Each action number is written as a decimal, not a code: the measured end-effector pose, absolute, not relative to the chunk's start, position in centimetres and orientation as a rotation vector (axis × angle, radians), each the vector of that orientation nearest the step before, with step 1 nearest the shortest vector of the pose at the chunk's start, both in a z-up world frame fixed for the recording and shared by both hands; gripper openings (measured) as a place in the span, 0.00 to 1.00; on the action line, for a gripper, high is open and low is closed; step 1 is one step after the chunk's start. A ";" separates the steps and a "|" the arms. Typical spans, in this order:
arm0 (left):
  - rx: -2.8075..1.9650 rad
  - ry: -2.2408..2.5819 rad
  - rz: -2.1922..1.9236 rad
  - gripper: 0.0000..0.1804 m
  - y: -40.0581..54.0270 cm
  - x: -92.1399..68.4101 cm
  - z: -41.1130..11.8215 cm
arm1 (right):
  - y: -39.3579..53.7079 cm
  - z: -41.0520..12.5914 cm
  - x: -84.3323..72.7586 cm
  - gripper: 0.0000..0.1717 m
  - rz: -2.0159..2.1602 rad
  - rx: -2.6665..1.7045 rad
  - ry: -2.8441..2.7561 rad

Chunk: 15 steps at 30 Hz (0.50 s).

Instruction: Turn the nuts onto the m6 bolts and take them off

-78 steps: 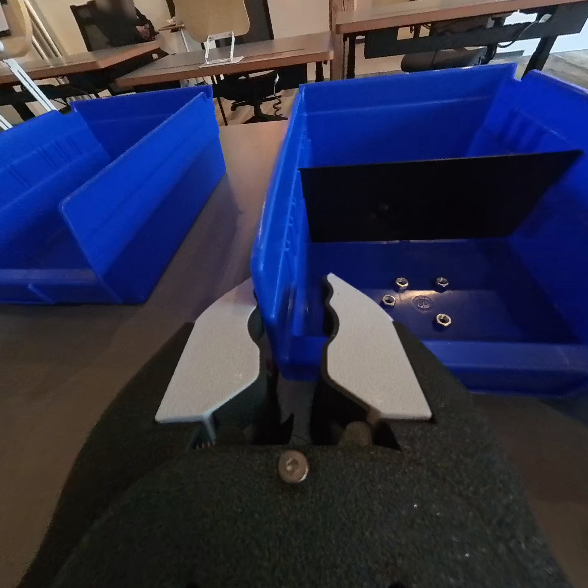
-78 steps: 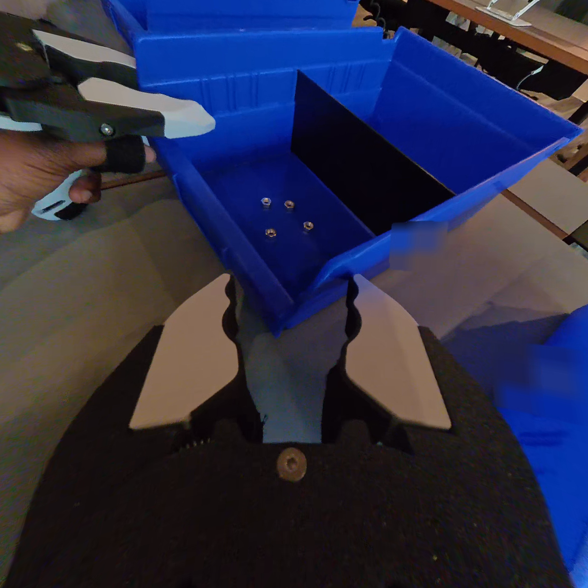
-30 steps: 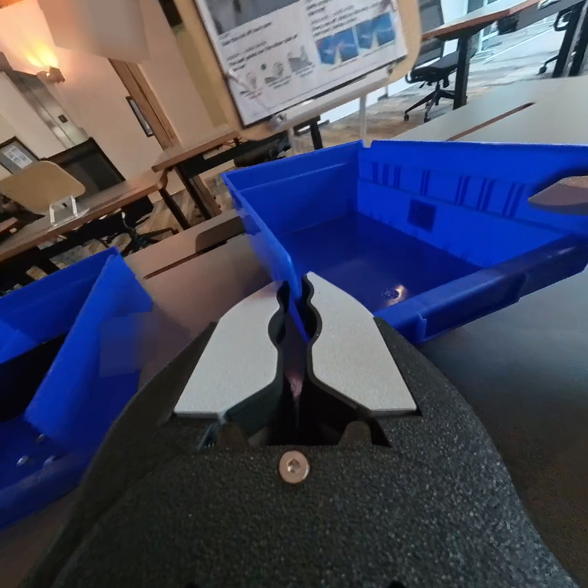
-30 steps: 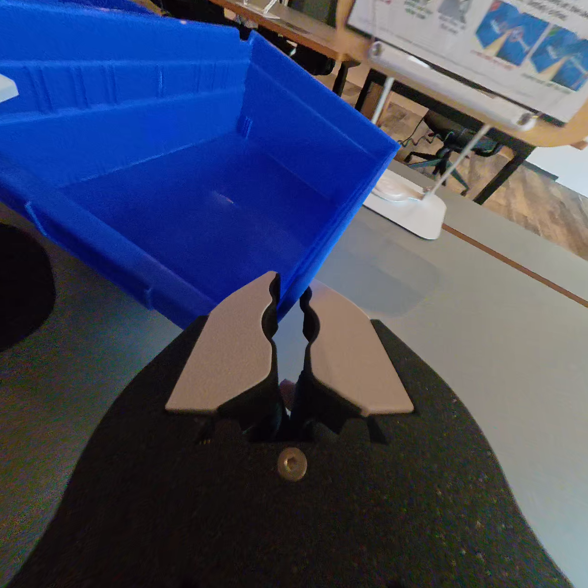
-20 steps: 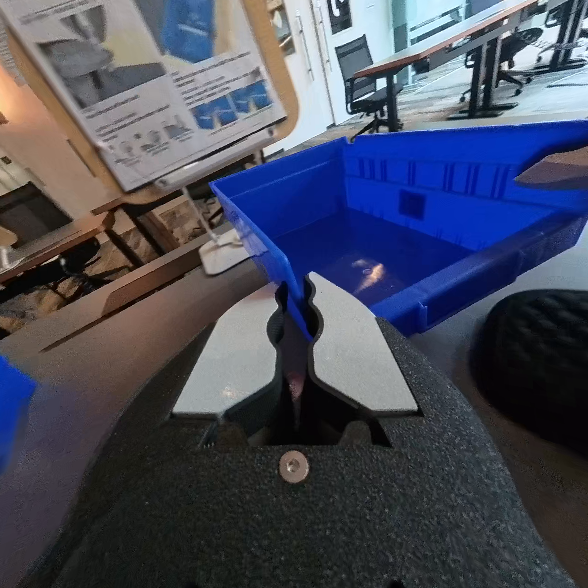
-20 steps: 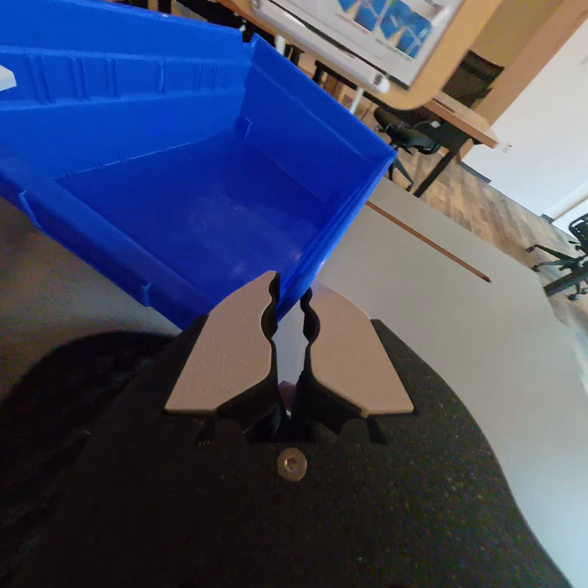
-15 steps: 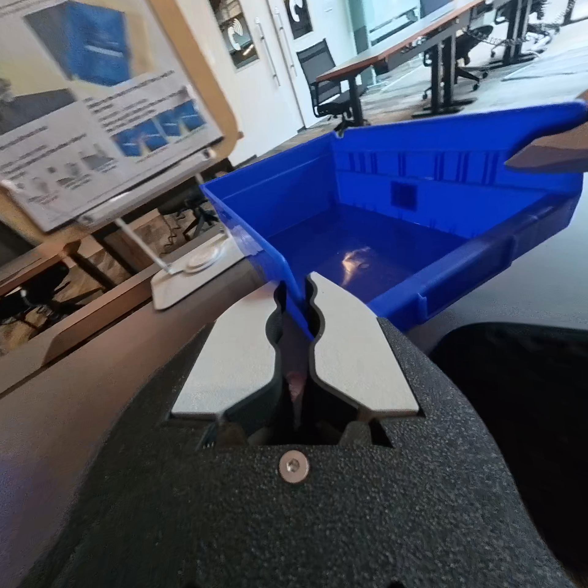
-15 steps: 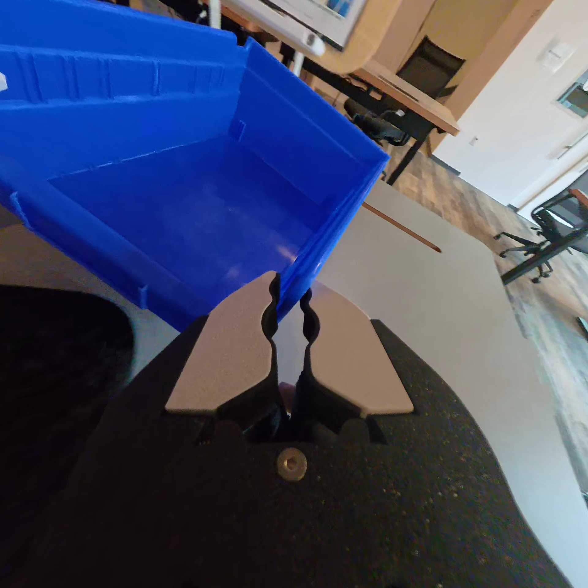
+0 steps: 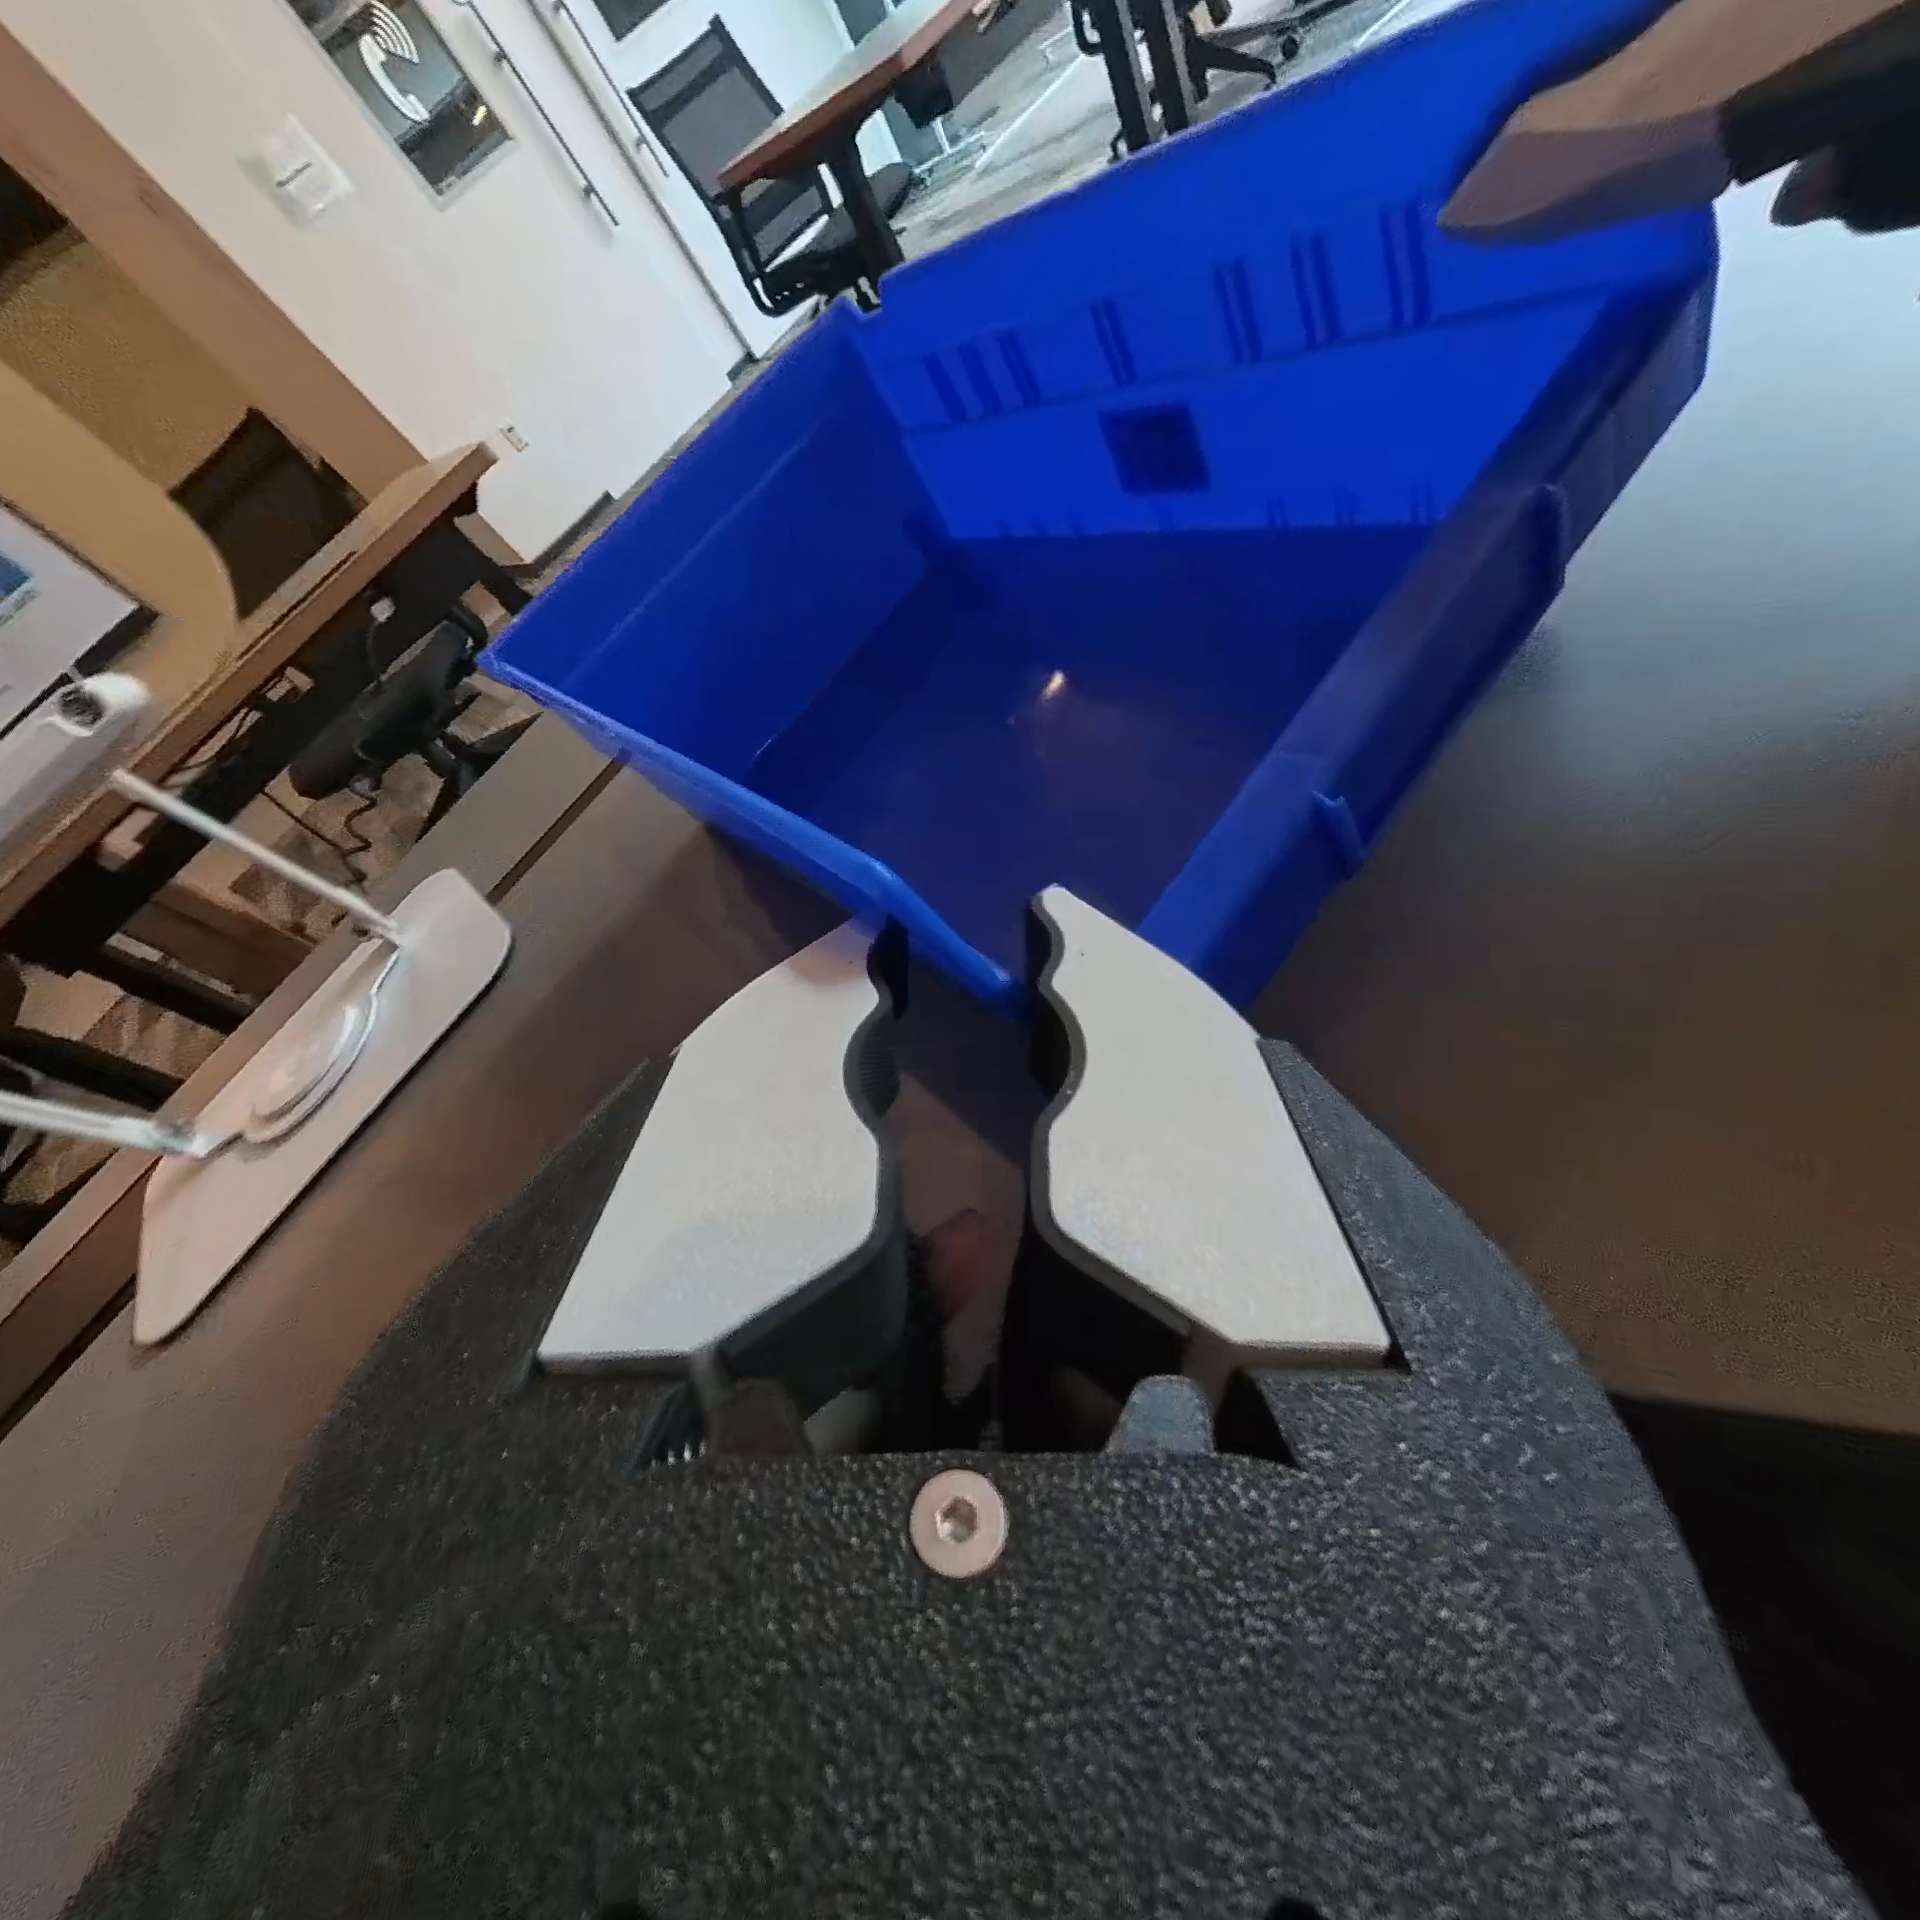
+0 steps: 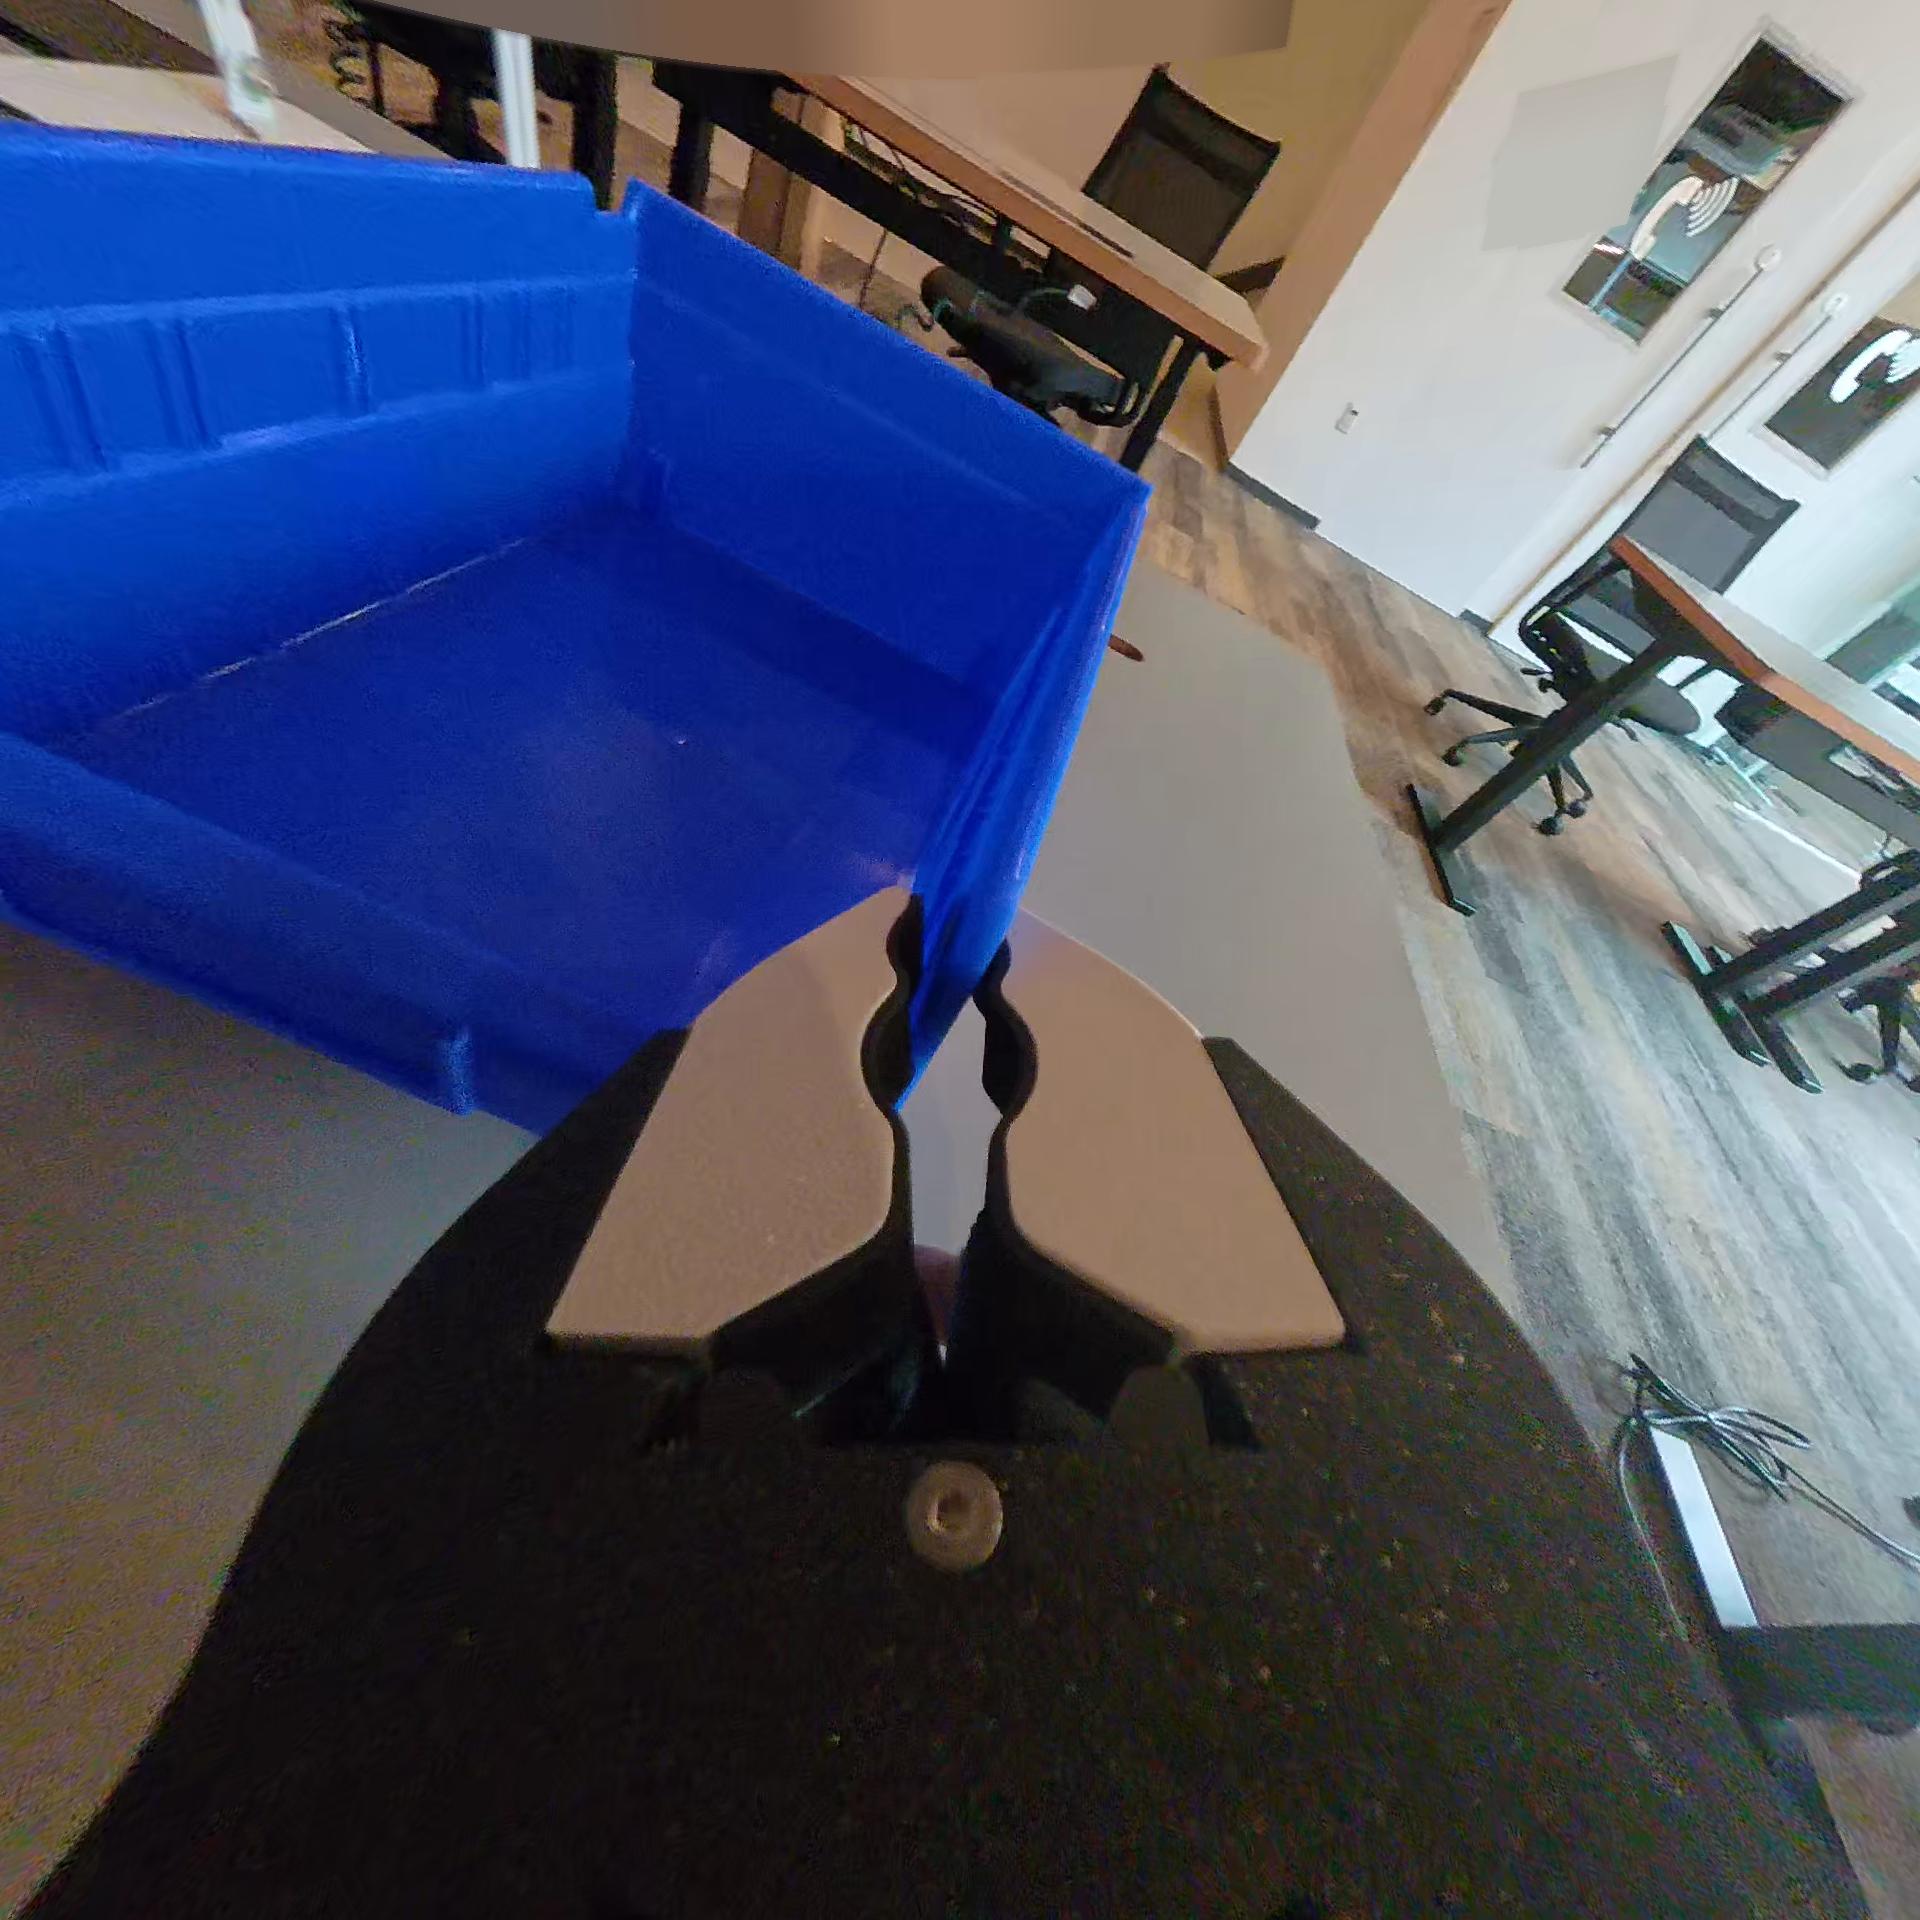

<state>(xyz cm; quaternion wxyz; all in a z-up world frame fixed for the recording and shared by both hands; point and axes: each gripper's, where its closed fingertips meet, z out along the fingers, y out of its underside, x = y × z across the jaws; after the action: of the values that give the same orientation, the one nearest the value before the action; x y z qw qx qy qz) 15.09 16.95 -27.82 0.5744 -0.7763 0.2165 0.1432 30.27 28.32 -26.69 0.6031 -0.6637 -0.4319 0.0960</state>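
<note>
An empty blue bin (image 9: 727,582) sits in front of both grippers; no nuts or bolts show. My left gripper (image 9: 961,940) is open, and the bin's near corner (image 9: 987,971) stands between its pads, with a gap on the left side. My right gripper (image 10: 951,940) is shut on the bin's side wall (image 10: 997,831) near its corner. In the left wrist view one of its fingers (image 9: 1579,166) shows at the bin's far rim. The bin's inside (image 10: 831,468) is bare.
The bin is over a dark table (image 9: 1662,831). A white sign-stand base (image 9: 312,1039) lies on the table to the left. The table's right edge (image 10: 1382,935) drops to a wooden floor with desks, chairs and a power strip (image 10: 1694,1527). The gap from one gripper's tips to the other's is roughly 20 cm.
Both grippers swung round with the empty bin held at its corners. The left jaws have now opened off the bin's corner. The right jaws stay clamped on the wall.
</note>
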 end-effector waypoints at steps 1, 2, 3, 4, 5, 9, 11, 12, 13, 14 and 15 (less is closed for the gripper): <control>-1.823 0.519 0.334 0.12 17.3 15.6 -28.0 | 28.7 -26.8 30.8 0.04 0.214 -1.540 -0.990; -1.826 0.533 0.334 0.13 17.6 16.2 -28.1 | 29.0 -26.8 31.4 0.04 0.209 -1.542 -0.978; -1.827 0.550 0.335 0.13 17.8 16.8 -28.2 | 29.2 -26.9 31.9 0.04 0.210 -1.546 -0.965; -1.826 0.563 0.335 0.13 17.9 17.3 -28.2 | 29.4 -27.1 32.5 0.04 0.215 -1.555 -0.950; -1.827 0.570 0.338 0.14 18.0 17.8 -28.3 | 29.6 -27.2 32.9 0.04 0.221 -1.558 -0.940; -1.826 0.592 0.344 0.15 18.2 18.8 -28.4 | 29.8 -27.5 33.8 0.05 0.217 -1.552 -0.917; -1.826 0.630 0.342 0.17 18.0 19.0 -28.6 | 29.9 -27.5 33.9 0.05 0.225 -1.545 -0.920; -1.826 0.638 0.330 0.17 17.8 19.0 -28.5 | 29.9 -27.4 33.9 0.07 0.245 -1.546 -0.907; -1.827 0.640 0.314 0.25 17.6 18.8 -28.3 | 30.0 -27.1 34.0 0.13 0.257 -1.552 -0.880; -1.825 0.636 0.313 0.34 17.1 18.3 -27.9 | 29.9 -26.8 34.2 0.22 0.267 -1.557 -0.863; -1.828 0.628 0.315 0.38 16.6 17.6 -27.4 | 29.9 -26.4 34.5 0.29 0.271 -1.568 -0.844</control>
<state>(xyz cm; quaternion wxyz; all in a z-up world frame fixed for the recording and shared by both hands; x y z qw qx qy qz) 17.60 16.57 -27.42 0.5575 -0.7749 0.2663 0.1334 34.54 29.93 -26.41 0.6210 -0.6823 -0.3674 0.1177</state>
